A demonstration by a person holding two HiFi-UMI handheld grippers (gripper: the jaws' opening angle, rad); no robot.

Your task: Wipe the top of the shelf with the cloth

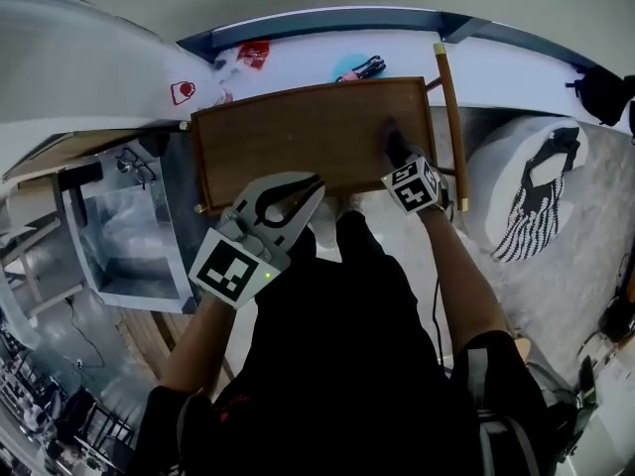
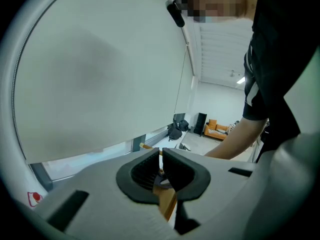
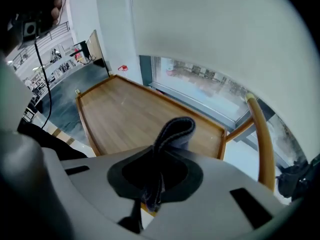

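The shelf top [image 1: 298, 132] is a brown wooden board with a raised rim, straight ahead of me below the window. My right gripper [image 1: 395, 157] is at its right part, shut on a dark grey cloth [image 1: 394, 145] that rests on the wood. In the right gripper view the cloth [image 3: 175, 131] sticks up as a folded loop from between the jaws, over the board [image 3: 125, 111]. My left gripper [image 1: 313, 188] hangs just off the shelf's near edge, jaws shut with nothing in them; its view [image 2: 161, 166] looks up at the wall.
A curved wooden rail [image 1: 451, 117] runs along the shelf's right side. A white round seat [image 1: 526, 196] with a striped cloth stands further right. A clear box [image 1: 129, 231] sits at the left. Small red and blue items [image 1: 352, 67] lie on the sill behind.
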